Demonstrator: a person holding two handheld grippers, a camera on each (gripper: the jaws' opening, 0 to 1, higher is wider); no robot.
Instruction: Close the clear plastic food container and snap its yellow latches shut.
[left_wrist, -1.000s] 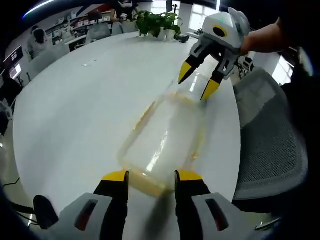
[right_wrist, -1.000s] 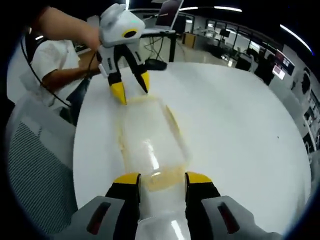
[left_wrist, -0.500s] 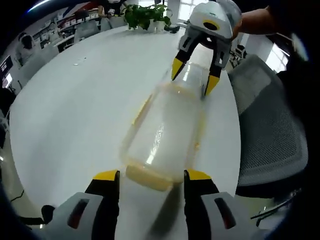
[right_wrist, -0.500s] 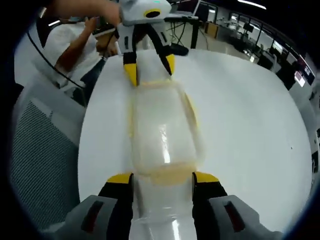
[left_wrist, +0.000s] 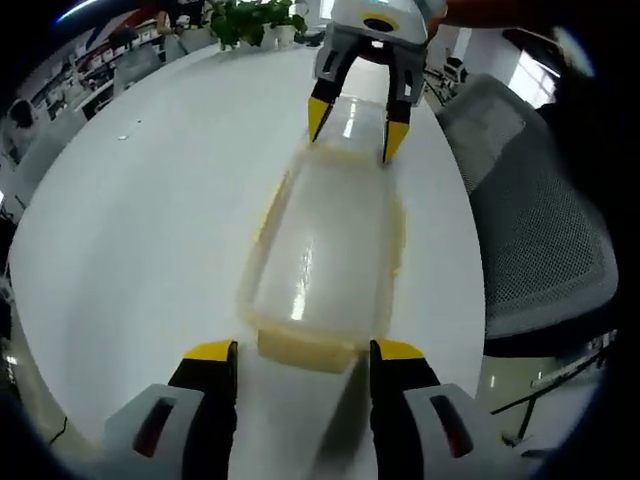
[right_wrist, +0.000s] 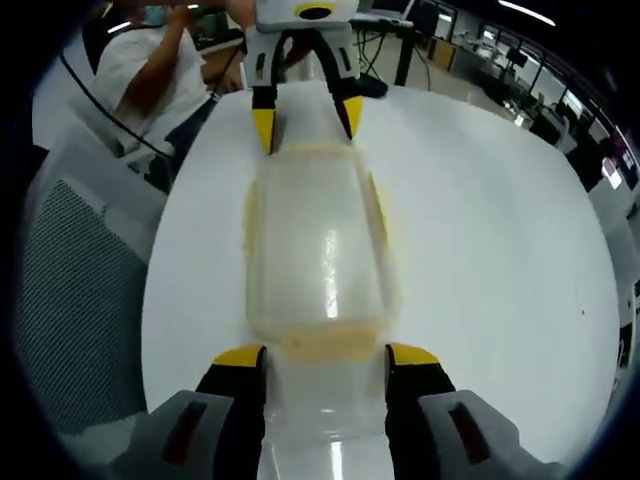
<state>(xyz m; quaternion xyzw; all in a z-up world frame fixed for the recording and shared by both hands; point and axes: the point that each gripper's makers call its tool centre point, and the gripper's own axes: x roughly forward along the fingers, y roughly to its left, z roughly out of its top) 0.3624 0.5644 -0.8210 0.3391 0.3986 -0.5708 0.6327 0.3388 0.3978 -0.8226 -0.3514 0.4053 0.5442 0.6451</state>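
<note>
Left gripper (left_wrist: 295, 350) and right gripper (right_wrist: 325, 355), both jaws wide, straddle opposite ends of the clear container (left_wrist: 325, 250) on the worktop (left_wrist: 150, 220), likely lined up to press end latches (right_wrist: 325, 345).

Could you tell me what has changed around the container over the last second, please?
The two hand-held grippers have lined up at opposite ends of the clear container: the right hand-held gripper has swung in to straddle the far end, and the left hand-held gripper now brackets the near yellow latch squarely. Neither has closed on anything. The container stays flat on the white table, lid on.
</note>
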